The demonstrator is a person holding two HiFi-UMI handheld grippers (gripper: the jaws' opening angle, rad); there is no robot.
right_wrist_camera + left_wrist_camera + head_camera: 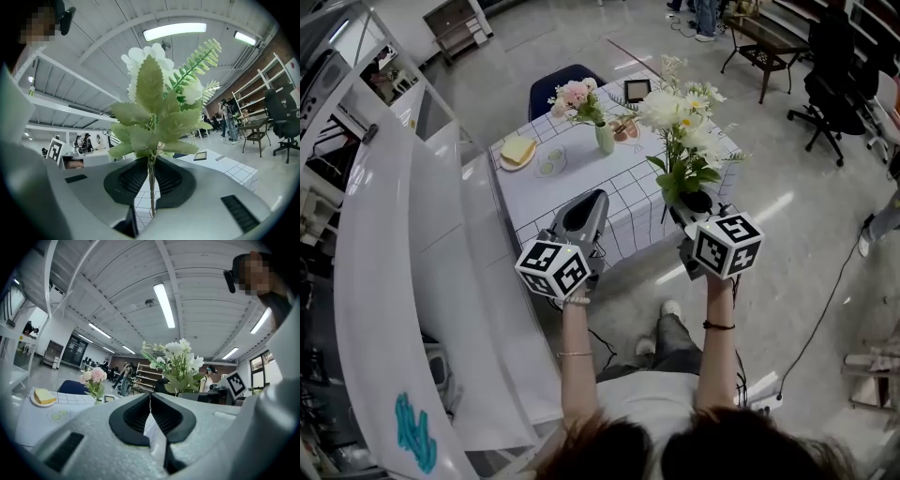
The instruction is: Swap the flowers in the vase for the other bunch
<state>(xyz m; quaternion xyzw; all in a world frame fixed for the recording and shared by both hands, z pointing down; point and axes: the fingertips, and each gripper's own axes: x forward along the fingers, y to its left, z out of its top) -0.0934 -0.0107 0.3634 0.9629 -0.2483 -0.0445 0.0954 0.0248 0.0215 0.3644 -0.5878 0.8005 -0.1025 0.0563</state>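
Note:
A green vase (605,139) holding pink flowers (575,96) stands on the table with the white grid cloth (581,192). My right gripper (694,202) is shut on the stem (151,185) of a bunch of white flowers with green leaves (680,131), held upright over the table's near right edge. In the right gripper view the bunch (154,108) fills the middle. My left gripper (579,216) is shut with nothing in it, level, at the table's near edge. In the left gripper view the pink flowers (93,377) stand far left of the white bunch (178,362).
On the table lie a plate with a yellow slab (517,152), a small saucer (550,165) and a dark framed picture (637,90). A blue chair (562,82) stands behind it. White panels (394,281) rise at the left; an office chair (830,84) and bench (769,42) stand far right.

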